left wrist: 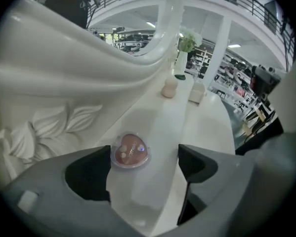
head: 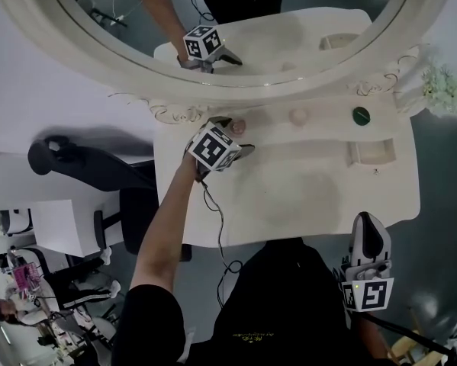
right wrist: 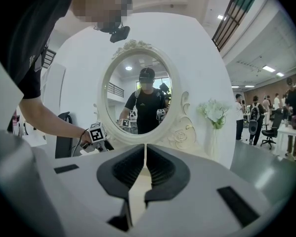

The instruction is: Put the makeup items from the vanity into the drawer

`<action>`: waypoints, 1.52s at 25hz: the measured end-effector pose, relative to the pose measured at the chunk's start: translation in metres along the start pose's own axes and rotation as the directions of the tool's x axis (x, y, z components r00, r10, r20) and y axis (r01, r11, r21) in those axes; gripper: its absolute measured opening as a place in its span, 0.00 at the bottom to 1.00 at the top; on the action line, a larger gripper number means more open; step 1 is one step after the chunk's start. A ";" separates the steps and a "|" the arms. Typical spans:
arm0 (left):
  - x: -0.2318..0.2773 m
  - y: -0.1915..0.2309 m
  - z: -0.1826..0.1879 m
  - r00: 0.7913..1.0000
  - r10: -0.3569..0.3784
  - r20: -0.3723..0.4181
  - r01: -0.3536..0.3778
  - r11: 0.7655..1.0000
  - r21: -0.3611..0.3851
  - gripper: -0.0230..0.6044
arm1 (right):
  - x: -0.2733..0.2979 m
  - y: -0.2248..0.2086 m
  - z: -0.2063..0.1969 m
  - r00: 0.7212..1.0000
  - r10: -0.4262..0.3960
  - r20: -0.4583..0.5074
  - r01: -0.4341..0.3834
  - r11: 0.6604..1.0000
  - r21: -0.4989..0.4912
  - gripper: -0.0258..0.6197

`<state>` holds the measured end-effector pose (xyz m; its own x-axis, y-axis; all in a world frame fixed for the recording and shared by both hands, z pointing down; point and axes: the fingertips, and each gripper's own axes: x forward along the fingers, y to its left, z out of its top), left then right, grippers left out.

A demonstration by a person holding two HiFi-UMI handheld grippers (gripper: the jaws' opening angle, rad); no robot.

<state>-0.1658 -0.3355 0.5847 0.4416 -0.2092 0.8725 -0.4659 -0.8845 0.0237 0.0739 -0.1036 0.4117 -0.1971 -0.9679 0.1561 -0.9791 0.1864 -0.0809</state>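
In the head view the left gripper (head: 230,134) reaches to the back ledge of the desk (head: 312,197), with a pink compact (head: 238,126) at its fingertips. The right gripper (head: 368,227) hangs off the desk's front edge, well apart. In the left gripper view the fingers are released and spread. The heart-shaped compact lies between them, close by the left finger, with a beige sponge (left wrist: 170,87) far beyond. In the right gripper view the fingers are clenched together on nothing, and the mirror (right wrist: 135,90) is far ahead.
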 end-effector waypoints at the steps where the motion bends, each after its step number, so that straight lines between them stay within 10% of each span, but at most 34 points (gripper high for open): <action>1: 0.000 0.000 0.000 1.000 -0.012 0.005 0.012 1.000 -0.008 0.76 | 0.001 0.000 0.000 1.000 0.003 -0.001 -0.003 1.000 0.000 0.06; 8: -0.007 0.008 0.008 0.992 -0.124 0.039 0.128 0.981 -0.148 0.75 | 0.009 0.006 -0.005 1.000 0.025 -0.017 -0.025 1.000 0.000 0.06; 11: -0.007 0.019 0.006 0.999 -0.032 0.003 0.032 0.990 -0.135 0.43 | 0.011 0.008 -0.006 0.999 0.030 -0.020 -0.030 1.000 0.003 0.06; 38: -0.038 -0.015 0.034 0.978 0.097 0.186 -0.084 0.993 -0.078 0.42 | 0.020 0.012 0.010 0.999 0.031 0.019 -0.030 0.999 -0.035 0.06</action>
<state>-0.1494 -0.3283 0.5345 0.5292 -0.3682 0.7645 -0.5597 -0.8286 -0.0116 0.0582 -0.1228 0.4040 -0.2263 -0.9647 0.1346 -0.9739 0.2213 -0.0512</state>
